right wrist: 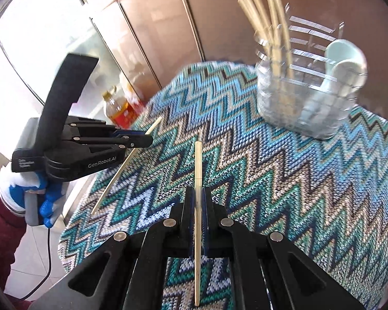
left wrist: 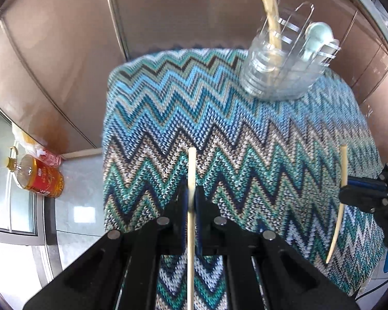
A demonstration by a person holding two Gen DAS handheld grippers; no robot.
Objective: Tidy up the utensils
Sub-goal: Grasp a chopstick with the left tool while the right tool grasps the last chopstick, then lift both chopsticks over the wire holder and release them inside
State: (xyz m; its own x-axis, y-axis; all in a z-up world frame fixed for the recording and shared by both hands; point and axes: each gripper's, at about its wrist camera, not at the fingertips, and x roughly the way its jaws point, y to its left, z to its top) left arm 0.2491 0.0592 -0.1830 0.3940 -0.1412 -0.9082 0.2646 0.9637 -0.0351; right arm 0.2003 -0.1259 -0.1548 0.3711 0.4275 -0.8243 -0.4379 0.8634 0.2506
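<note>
Left gripper (left wrist: 192, 201), black two-finger tool with blue pads: clamped tight on one pale wooden chopstick (left wrist: 191, 170), gripped near mid-length, thick end pointing ahead over the cloth, thin end running back under the camera. Seen from the right wrist view, the same chopstick slants across the near left part of the cloth, clear of the surface as far as can be judged.

Right gripper (right wrist: 199, 201), same make: closed fully on a second pale wooden chopstick (right wrist: 198, 162), also held near the middle, blunt end forward.

Gloved hand (right wrist: 36, 196), blue and white, with dark red sleeve: holds the left tool's handle at the near left.

Zigzag knitted cloth (left wrist: 245, 134) in blue, teal and beige: covers the work surface; no loose utensils visible on it.

Clear ribbed plastic utensil holder (right wrist: 279, 98): stands at the far right of the cloth, well apart from both grippers. One section holds a bundle of upright wooden chopsticks (right wrist: 269, 20); the neighbouring section holds pale green ceramic spoons (right wrist: 344, 54).

Oil bottle (left wrist: 36, 175), amber with red label: on the floor beyond the cloth's left edge, not part of the job.

Step in hand, by judgement: both chopsticks picked up, carriage toward the holder under way.

Next move calls for: tipping each stick nearer upright, lining it over the chopstick section rather than the spoon section, one at a time, then releasing.
</note>
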